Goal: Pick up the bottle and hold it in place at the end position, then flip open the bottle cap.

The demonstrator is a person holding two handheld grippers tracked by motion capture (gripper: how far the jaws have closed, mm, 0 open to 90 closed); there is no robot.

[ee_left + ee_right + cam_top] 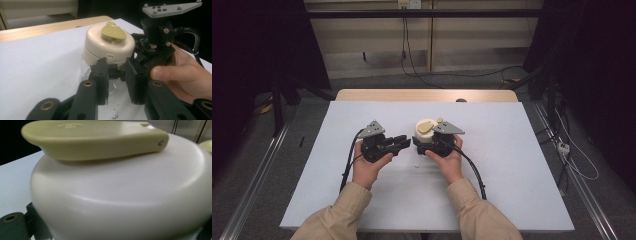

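Clamped round the clear jar (86, 63) under its cream lid (424, 131), the right gripper (428, 145) sits mid-table (512, 165), while its own camera shows the olive flap (92, 140), and the left gripper (117, 75), narrowed, empty, faces it.

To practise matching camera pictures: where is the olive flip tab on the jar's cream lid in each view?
High view: olive tab just right of centre, on the cream lid.
Left gripper view: tab upper centre, atop the lid.
Right gripper view: tab across the top.
Shared landmark: the cream lid.
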